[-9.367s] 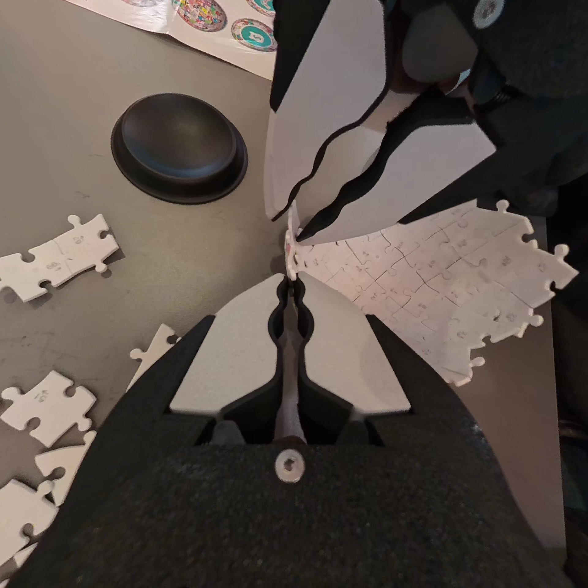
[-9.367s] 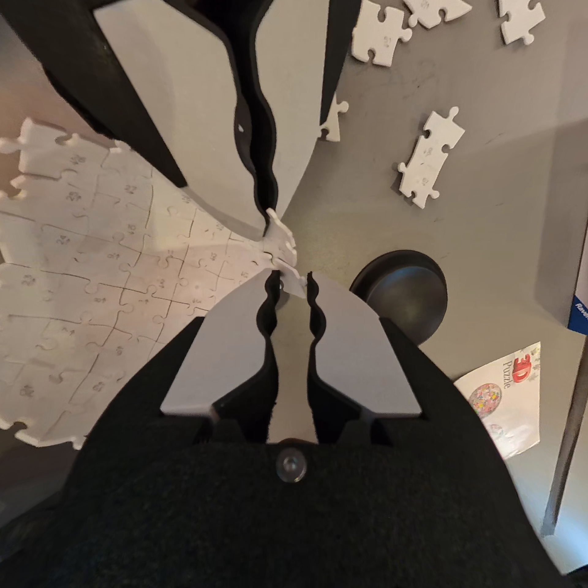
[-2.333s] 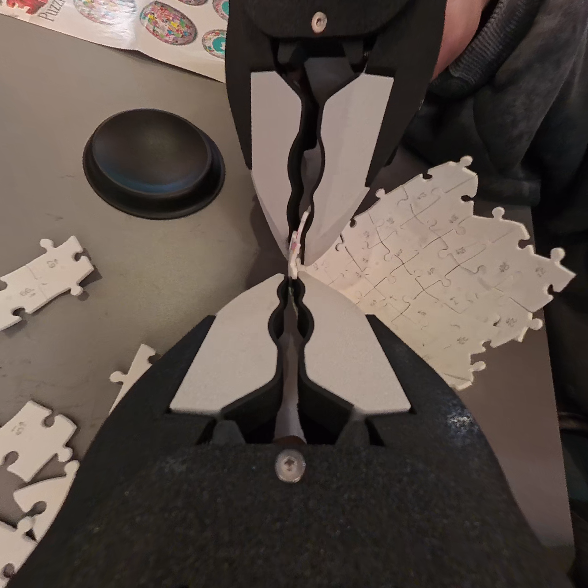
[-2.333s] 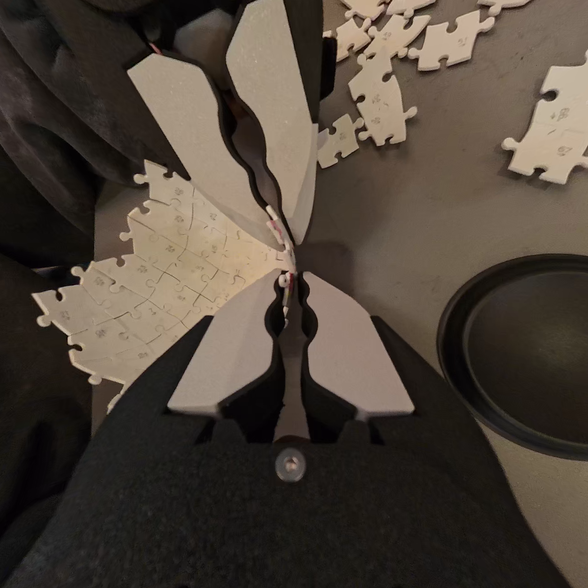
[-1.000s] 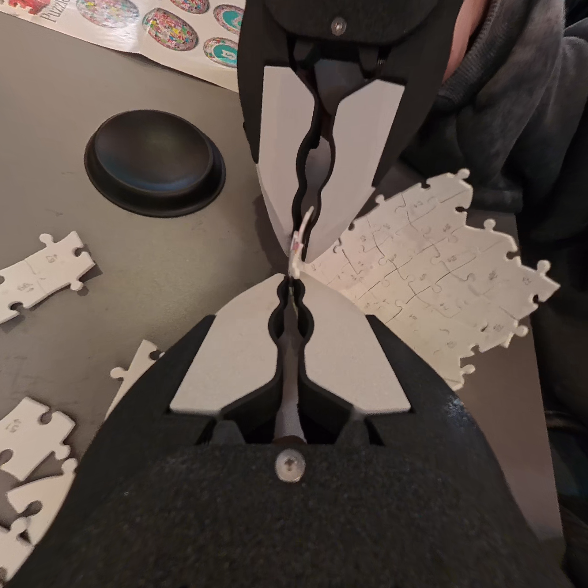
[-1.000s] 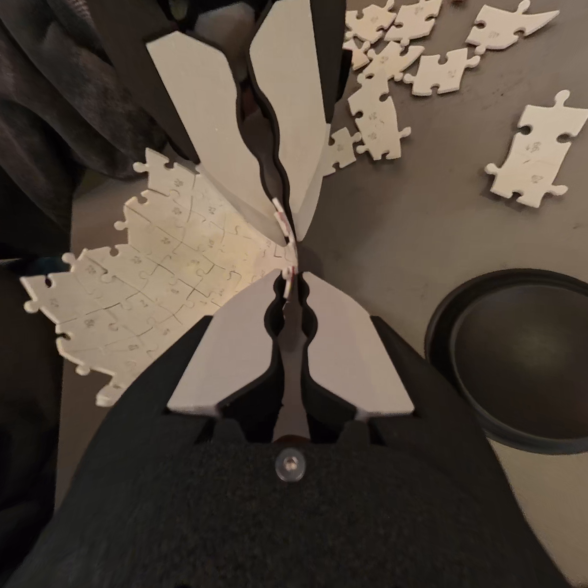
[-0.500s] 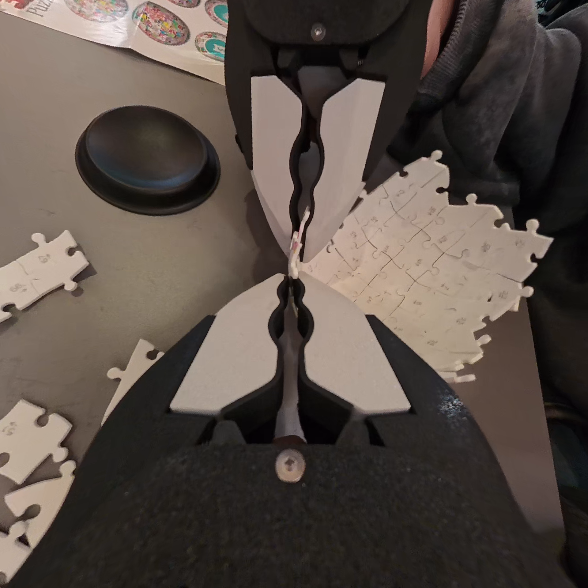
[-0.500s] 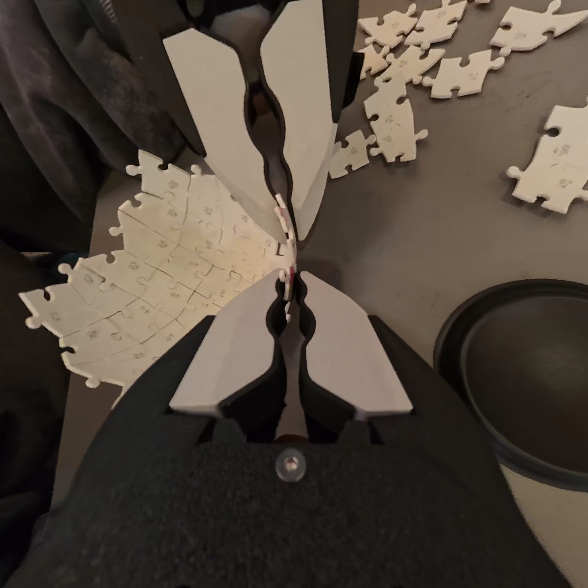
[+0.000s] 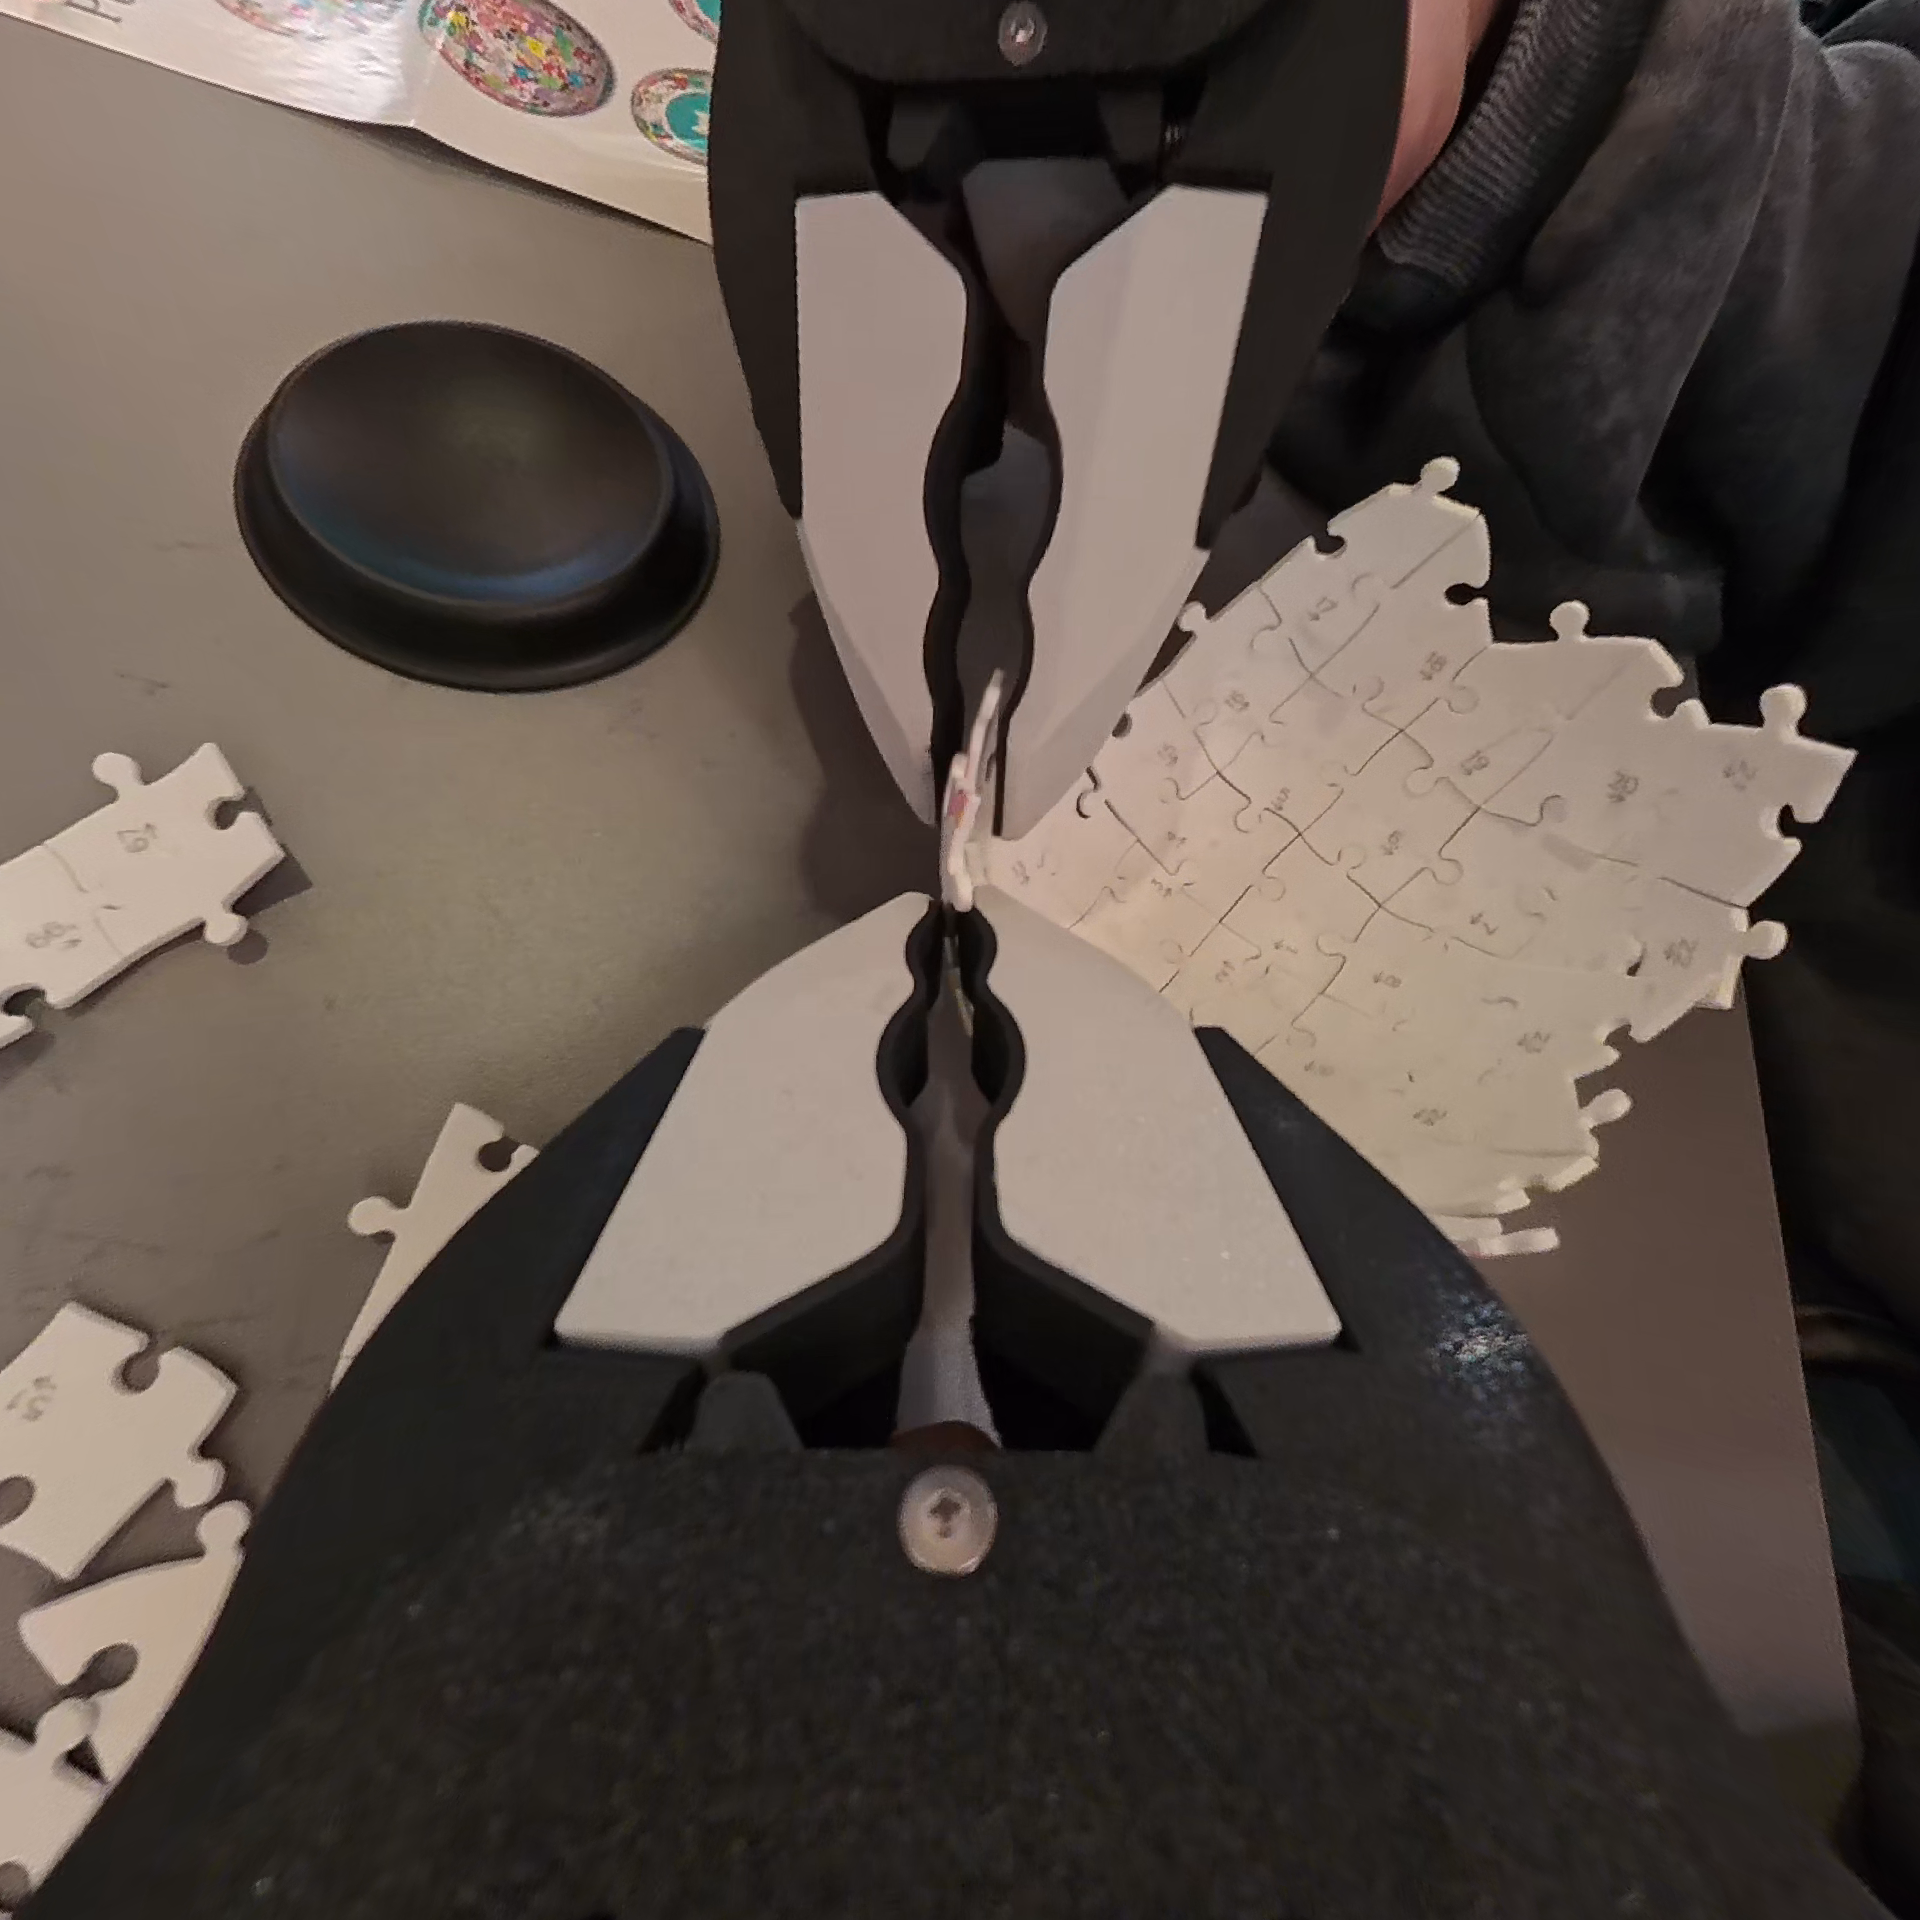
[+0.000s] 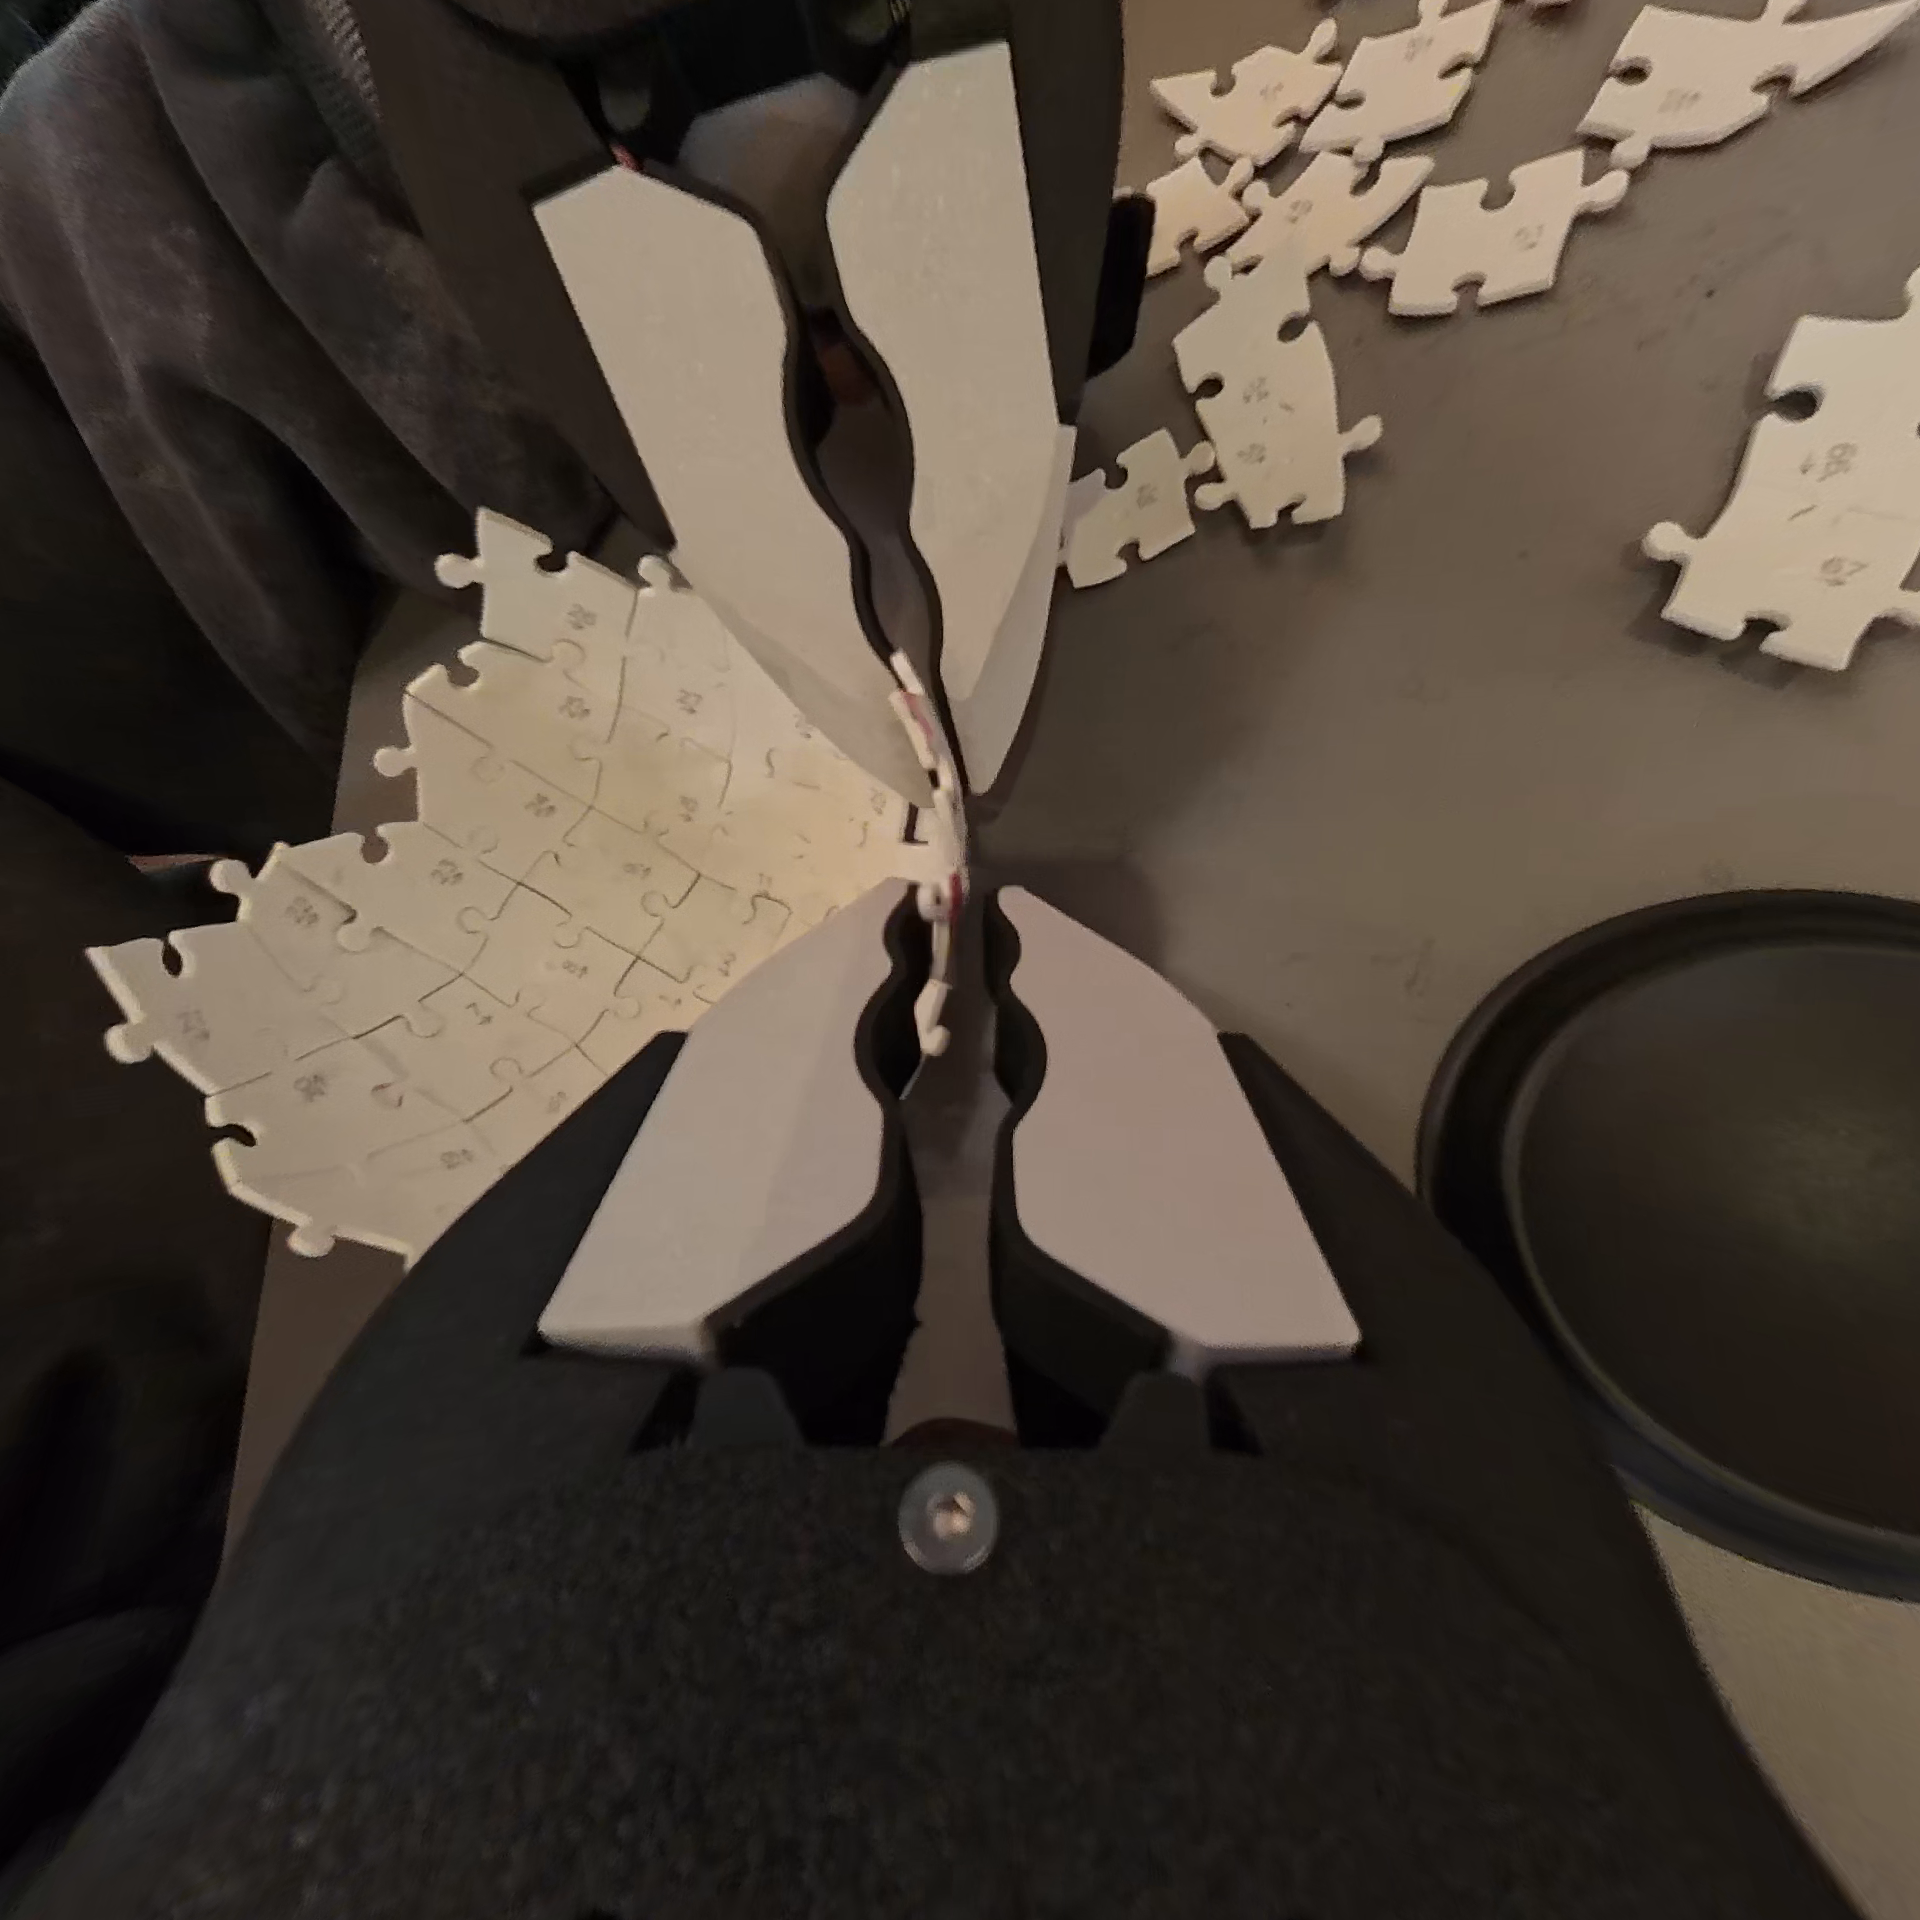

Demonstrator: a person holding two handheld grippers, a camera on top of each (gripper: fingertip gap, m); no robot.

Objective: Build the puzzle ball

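Observation:
A curved white assembled puzzle section (image 9: 1455, 883) is held above the grey table. It also shows in the right wrist view (image 10: 520, 894). My left gripper (image 9: 951, 914) is shut on the section's near rim. My right gripper (image 10: 948, 902) grips the same rim from the opposite side, tip to tip with the left, its jaws a narrow gap apart around the edge. In the left wrist view the right gripper (image 9: 971, 821) comes down from above. In the right wrist view the left gripper (image 10: 940, 784) does the same.
A black round stand (image 9: 478, 509) sits on the table and shows in the right wrist view (image 10: 1714, 1216). Loose white pieces (image 9: 135, 862) (image 10: 1268, 416) are scattered about. A printed leaflet (image 9: 520, 73) lies at the back. A person's dark sleeve (image 9: 1610, 260) is behind the section. The grippers are tip to tip, or close to it.
Over 9 s the right gripper went from open to closed on the rim. In the last second both grippers and the section shifted slightly; the right jaws look a touch wider.

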